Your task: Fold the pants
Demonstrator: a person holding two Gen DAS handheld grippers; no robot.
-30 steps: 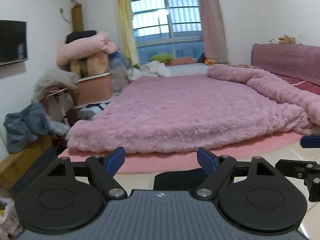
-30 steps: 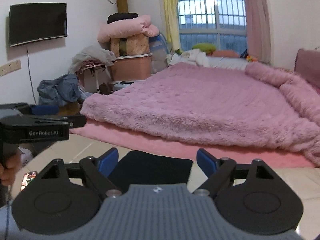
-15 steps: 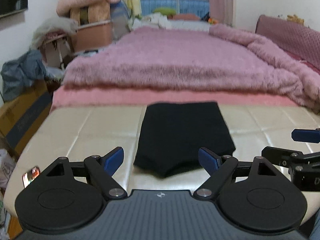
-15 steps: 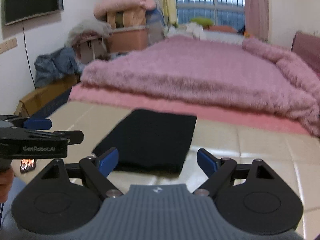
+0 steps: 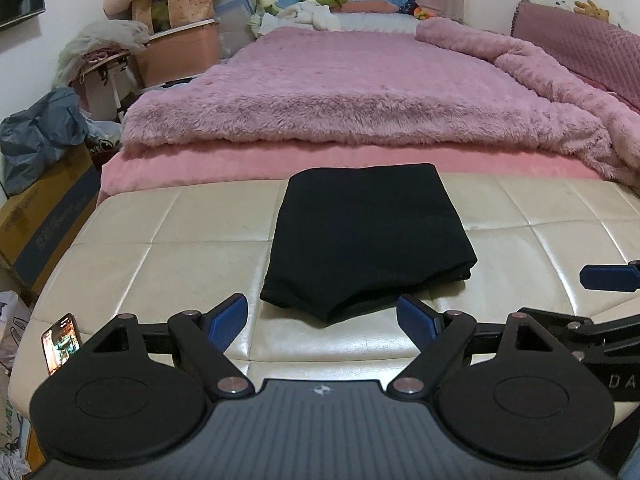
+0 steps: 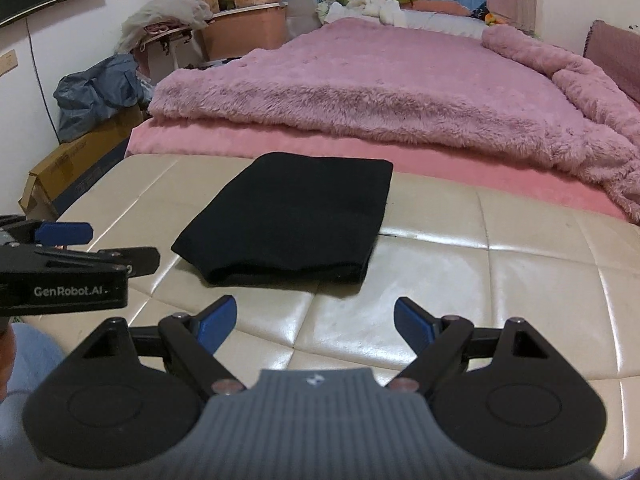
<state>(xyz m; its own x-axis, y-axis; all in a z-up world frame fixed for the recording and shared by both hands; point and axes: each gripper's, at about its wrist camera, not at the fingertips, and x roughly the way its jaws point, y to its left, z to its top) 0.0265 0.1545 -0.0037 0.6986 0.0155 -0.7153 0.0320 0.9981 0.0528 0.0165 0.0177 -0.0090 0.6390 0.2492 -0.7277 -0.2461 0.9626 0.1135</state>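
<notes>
The black pants [image 5: 370, 236] lie folded into a flat rectangle on the cream leather bench [image 5: 168, 240], near its far edge. They also show in the right wrist view [image 6: 292, 220]. My left gripper [image 5: 322, 320] is open and empty, just short of the pants' near edge. My right gripper [image 6: 316, 320] is open and empty, a little nearer than the pants and to their right. The right gripper shows at the right edge of the left wrist view [image 5: 604, 280], and the left gripper at the left of the right wrist view [image 6: 64, 256].
A bed with a fluffy pink blanket [image 5: 360, 92] stands right behind the bench. A phone [image 5: 60, 342] lies on the bench's near left corner. A cardboard box [image 5: 44, 216], a grey bag [image 5: 36, 140] and stacked bins with bedding [image 5: 176, 36] crowd the left side.
Both views have tilted down from the bed to the bench, and the folded pants have come fully into view. Both grippers stayed open and empty.
</notes>
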